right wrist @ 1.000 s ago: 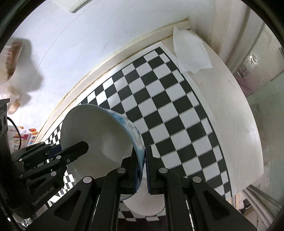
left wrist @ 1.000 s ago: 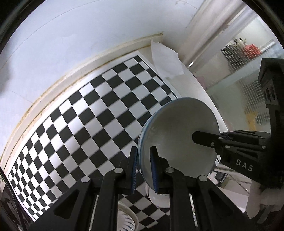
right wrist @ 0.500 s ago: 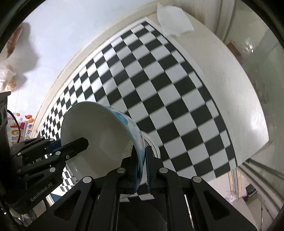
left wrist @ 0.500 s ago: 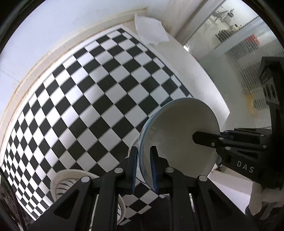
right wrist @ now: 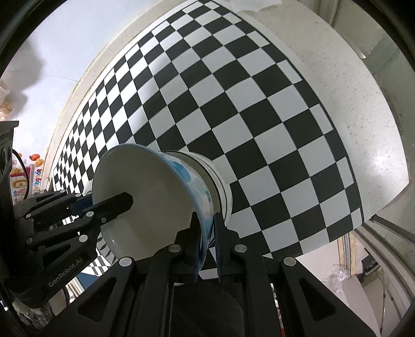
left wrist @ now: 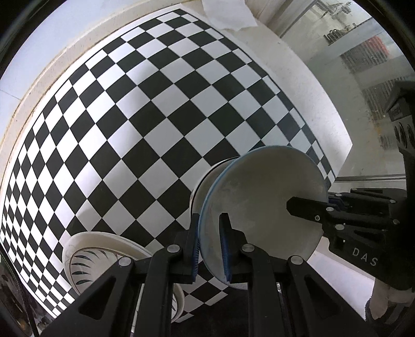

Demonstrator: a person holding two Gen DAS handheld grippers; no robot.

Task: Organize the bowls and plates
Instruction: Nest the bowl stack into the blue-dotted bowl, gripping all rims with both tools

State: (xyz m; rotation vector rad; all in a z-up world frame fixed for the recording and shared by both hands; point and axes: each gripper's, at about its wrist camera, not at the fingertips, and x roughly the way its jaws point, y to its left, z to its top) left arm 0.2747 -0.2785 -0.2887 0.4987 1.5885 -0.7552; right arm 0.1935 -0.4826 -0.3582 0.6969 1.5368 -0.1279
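Both grippers hold one white bowl with a blue pattern [left wrist: 262, 207] by opposite rims. My left gripper [left wrist: 209, 248] is shut on its near rim; my right gripper [right wrist: 207, 241] is shut on the other rim, where the bowl [right wrist: 145, 197] shows its blue outside. The bowl sits low over a second white bowl [right wrist: 220, 178] standing on the checkered cloth, nested into or just above it. A white plate with dark leaf marks [left wrist: 103, 256] lies at the lower left in the left wrist view.
The black-and-white checkered cloth [left wrist: 155, 116] covers a white table [left wrist: 311, 85]. A crumpled white tissue [left wrist: 225, 13] lies at the far edge by the wall. The table's right edge drops off beside the bowls; glass panels stand beyond.
Both grippers have lowered the bowl toward the table, onto the second bowl. The plate has come into the left wrist view.
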